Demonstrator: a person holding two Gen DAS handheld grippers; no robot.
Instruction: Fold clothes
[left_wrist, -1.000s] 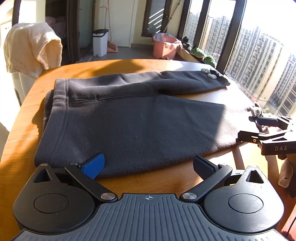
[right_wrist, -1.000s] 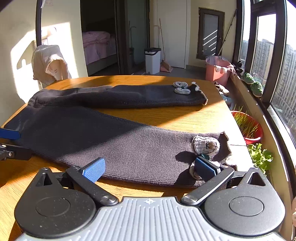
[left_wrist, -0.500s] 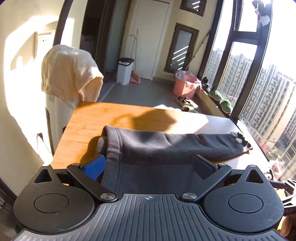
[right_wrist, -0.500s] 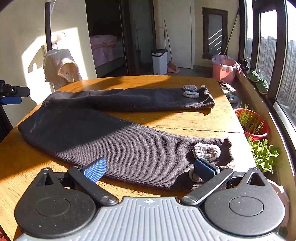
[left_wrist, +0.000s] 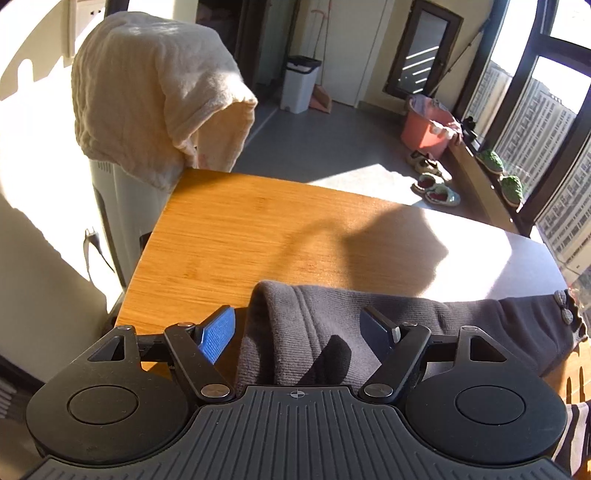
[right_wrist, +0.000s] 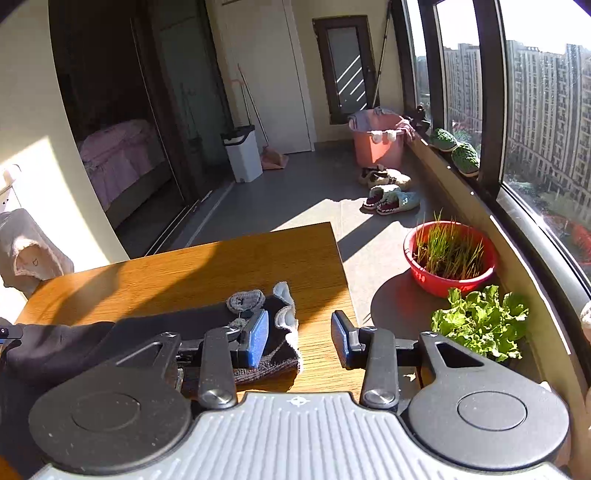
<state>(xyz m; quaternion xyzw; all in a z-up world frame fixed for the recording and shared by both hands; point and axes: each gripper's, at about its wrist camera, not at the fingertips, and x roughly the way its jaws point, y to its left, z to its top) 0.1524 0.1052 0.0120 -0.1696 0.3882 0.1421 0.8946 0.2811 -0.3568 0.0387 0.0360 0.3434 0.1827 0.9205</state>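
1. The step in hand looks like the reach for the first fold: both tongs are set at the far leg of the dark trousers (left_wrist: 369, 332), which lie flat on the wooden bench (left_wrist: 258, 229), one at each end of that leg.
2. The left tongs (left_wrist: 295, 332) stand spread wide over the waistband end of the trousers, blue pad (left_wrist: 218, 334) just off the cloth on the bench side, the other finger above the fabric. Nothing is pinched.
3. The right tongs (right_wrist: 299, 338) are also spread, at the cuff end of the trousers (right_wrist: 147, 332). The left pad (right_wrist: 256, 341) sits over the cuff beside the grey knitted patches (right_wrist: 243, 299); the right finger hangs past the cuff, above bare bench (right_wrist: 221, 266).
4. Next, I judge, each pair must drop and close on its end of the trousers, catching all the layers, then lift together so the leg carries over evenly. The right tongs seem set a little far off the cuff edge and may need to shift inward.
5. Against the picture a second ago: both tongs were then at the near edge of the trousers, the whole garment spread out ahead. They have since crossed to the far leg, and now only that leg shows.
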